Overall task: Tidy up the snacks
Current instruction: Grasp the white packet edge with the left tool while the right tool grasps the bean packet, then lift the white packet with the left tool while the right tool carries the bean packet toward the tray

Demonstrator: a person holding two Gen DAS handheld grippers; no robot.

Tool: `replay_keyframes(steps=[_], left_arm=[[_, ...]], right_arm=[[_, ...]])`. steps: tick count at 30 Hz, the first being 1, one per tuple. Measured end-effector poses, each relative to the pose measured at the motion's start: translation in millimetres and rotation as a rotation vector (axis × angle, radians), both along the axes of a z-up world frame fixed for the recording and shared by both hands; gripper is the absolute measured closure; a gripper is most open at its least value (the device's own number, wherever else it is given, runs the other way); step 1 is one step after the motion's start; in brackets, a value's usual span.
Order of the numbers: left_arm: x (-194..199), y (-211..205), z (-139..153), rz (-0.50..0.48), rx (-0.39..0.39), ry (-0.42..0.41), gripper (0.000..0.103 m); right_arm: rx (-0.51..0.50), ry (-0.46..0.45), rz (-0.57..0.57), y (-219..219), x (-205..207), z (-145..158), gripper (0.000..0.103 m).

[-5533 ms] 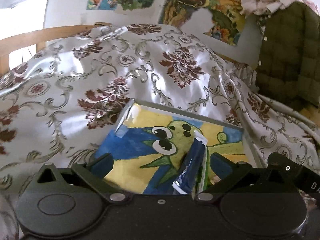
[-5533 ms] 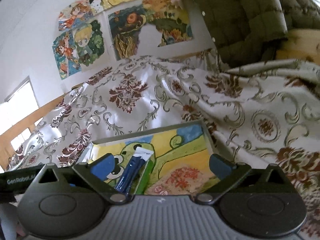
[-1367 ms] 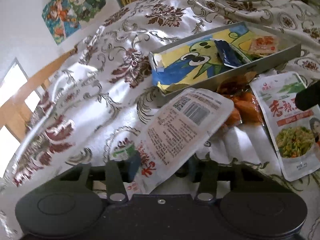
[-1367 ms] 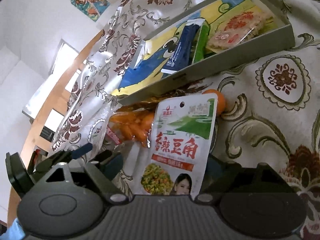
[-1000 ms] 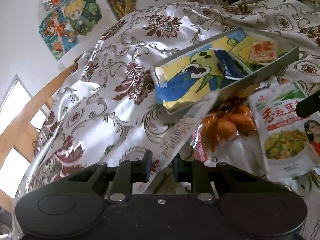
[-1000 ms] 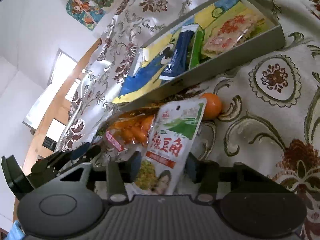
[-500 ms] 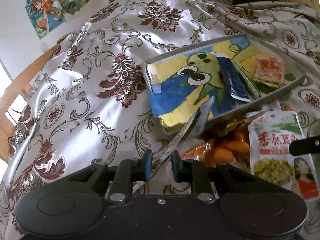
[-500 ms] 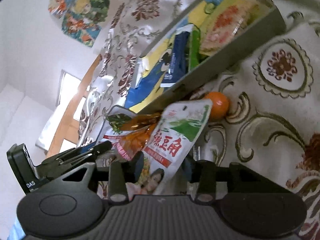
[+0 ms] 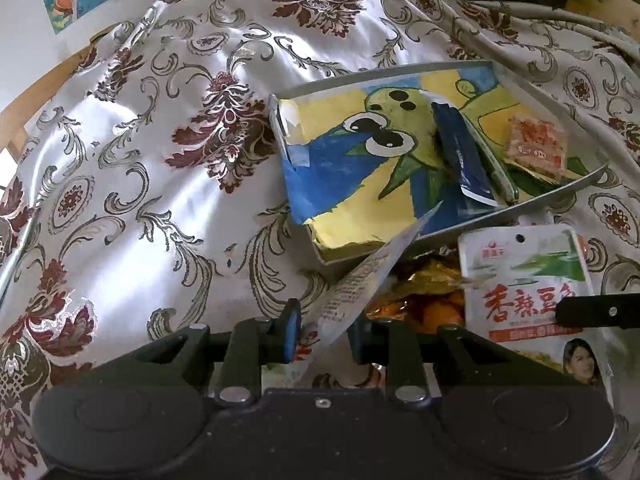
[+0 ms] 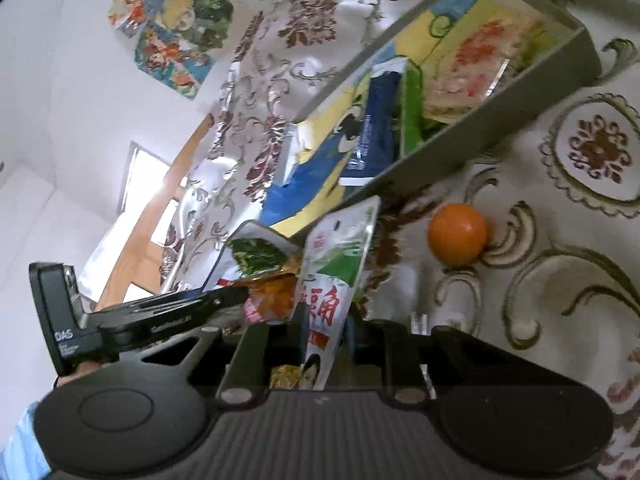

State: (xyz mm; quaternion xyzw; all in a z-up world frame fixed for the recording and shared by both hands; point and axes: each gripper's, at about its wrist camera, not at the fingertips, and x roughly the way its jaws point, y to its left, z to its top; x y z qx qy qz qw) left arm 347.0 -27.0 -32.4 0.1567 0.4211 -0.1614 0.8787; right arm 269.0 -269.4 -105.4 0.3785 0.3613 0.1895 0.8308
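Note:
A grey box (image 9: 460, 229) lined with a cartoon drawing holds a dark blue packet (image 9: 464, 156) and a pinkish snack packet (image 9: 536, 146). My left gripper (image 9: 322, 330) is shut on a white snack pouch (image 9: 360, 284), held edge-on just before the box. My right gripper (image 10: 324, 336) is shut on a white and green pouch with red lettering (image 10: 336, 272), lifted upright; it also shows in the left wrist view (image 9: 528, 280). An orange snack bag (image 9: 424, 304) lies between the pouches. The box (image 10: 480, 140) stands beyond the right gripper.
A small orange fruit (image 10: 458, 234) lies on the floral satin cloth (image 9: 160, 160) near the box's front wall. The left gripper's body (image 10: 120, 320) sits to the left in the right wrist view. Posters hang on the wall behind.
Both grippers closed on their pouches and lifted them off the cloth. The white pouch turned edge-on and both grippers moved toward the box.

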Motion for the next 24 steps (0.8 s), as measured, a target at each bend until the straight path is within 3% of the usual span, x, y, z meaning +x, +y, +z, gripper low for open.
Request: replay_keyframes(steps=[3, 5, 8, 9, 11, 24], left_arm=[[0, -2, 1, -0.013, 0.017, 0.006, 0.079], [-1, -2, 3, -0.013, 0.016, 0.008, 0.08], [-10, -1, 9, -0.014, 0.011, -0.003, 0.082], [-14, -1, 11, -0.02, 0.009, -0.013, 0.083], [-22, -2, 16, -0.011, 0.008, -0.04, 0.086], [-81, 20, 36, 0.154, -0.234, -0.048, 0.092]], right_arm=[[0.02, 0.023, 0.006, 4, 6, -5, 0.077], [0.037, 0.054, 0.011, 6, 10, -11, 0.064], [0.027, 0.062, 0.023, 10, 10, -14, 0.061], [0.021, 0.061, 0.028, 11, 10, -13, 0.063], [0.012, 0.055, 0.032, 14, 10, -12, 0.082], [-0.1, -0.039, 0.063, 25, -12, 24, 0.096]])
